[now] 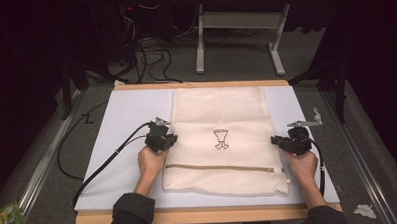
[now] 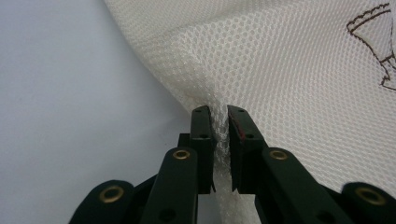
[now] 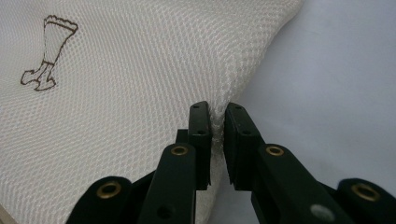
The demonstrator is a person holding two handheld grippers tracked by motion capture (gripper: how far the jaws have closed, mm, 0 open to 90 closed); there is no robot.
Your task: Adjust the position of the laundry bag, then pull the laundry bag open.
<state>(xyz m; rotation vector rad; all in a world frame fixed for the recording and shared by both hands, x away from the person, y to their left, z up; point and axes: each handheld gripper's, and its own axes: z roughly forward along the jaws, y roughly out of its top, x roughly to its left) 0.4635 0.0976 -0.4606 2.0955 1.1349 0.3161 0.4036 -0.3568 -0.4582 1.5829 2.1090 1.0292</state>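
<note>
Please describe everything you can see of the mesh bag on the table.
The mesh bag is cream-white, of fine honeycomb netting, and lies flat on the white board. A tan zipper, closed as it seems, crosses its near part; a small dark printed figure sits mid-bag. The left gripper and right gripper each have a side edge between their jaws.

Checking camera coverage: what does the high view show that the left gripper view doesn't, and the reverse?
High view: the whole mesh bag laid flat, its zip, and the right gripper at the bag's right edge. Left gripper view: the bag's edge bunched between the fingers, with the weave up close. Both: the bag, its brown print and the white sheet.
</note>
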